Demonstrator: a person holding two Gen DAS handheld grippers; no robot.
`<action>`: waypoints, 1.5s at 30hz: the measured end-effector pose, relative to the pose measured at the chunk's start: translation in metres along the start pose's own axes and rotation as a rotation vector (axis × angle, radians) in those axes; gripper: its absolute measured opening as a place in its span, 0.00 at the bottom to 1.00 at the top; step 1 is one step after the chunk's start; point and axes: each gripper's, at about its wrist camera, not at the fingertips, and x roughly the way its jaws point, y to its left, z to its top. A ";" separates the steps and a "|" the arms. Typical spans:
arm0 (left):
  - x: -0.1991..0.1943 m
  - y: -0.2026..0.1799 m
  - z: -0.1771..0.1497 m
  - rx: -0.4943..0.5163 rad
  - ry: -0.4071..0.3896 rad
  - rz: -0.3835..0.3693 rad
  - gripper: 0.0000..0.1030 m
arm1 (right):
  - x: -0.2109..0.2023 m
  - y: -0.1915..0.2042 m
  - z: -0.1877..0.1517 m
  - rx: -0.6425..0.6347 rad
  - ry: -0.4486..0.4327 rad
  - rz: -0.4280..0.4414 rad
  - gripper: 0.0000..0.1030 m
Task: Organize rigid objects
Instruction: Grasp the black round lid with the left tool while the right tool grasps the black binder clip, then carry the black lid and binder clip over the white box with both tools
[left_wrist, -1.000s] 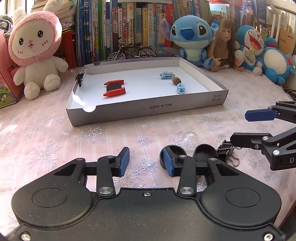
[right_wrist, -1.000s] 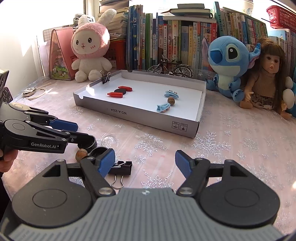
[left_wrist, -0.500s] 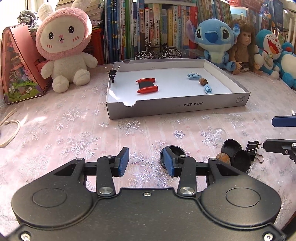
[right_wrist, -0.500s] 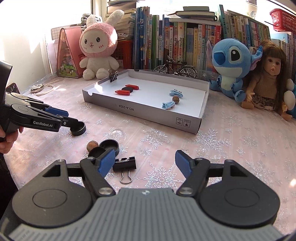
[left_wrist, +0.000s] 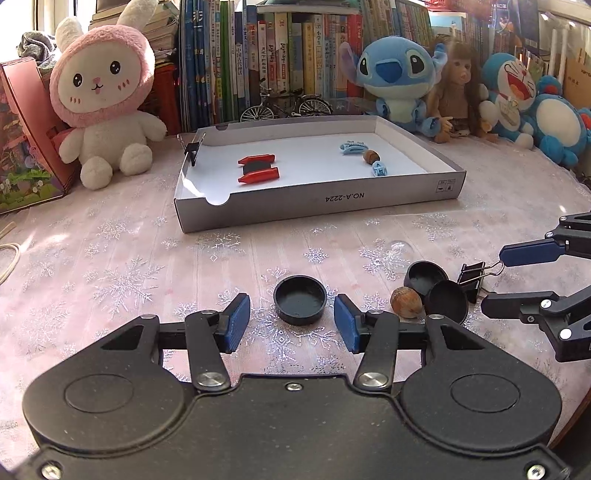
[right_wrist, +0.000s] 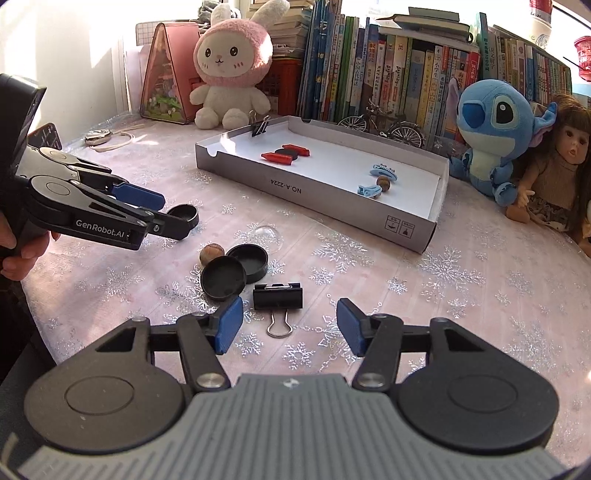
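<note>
Left gripper hovers low with fingers spread, a round black plastic cap lying between them on the snowflake-patterned tablecloth. Right gripper also gapes, just short of a black metal binder clip. Beside it sit two more black caps, possibly overlapping, and a brown acorn; the grey cardboard tray lies beyond

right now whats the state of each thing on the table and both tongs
left tongs: open, holding nothing
right tongs: open, holding nothing
lone black cap: open side up, between the left tongs' fingers
binder clip: lying flat, handle toward the right tongs
two black caps: overlapping, open sides up
acorn: loose on the cloth
box: open, items inside
</note>
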 end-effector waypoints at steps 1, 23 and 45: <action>0.001 0.000 -0.001 -0.008 -0.002 0.009 0.42 | 0.002 0.000 0.000 0.007 -0.005 -0.004 0.67; -0.001 -0.008 0.012 -0.073 -0.051 0.031 0.29 | 0.005 -0.004 0.009 0.153 -0.101 -0.110 0.35; 0.026 -0.003 0.083 -0.136 -0.077 0.028 0.29 | 0.031 -0.062 0.078 0.316 -0.047 -0.175 0.35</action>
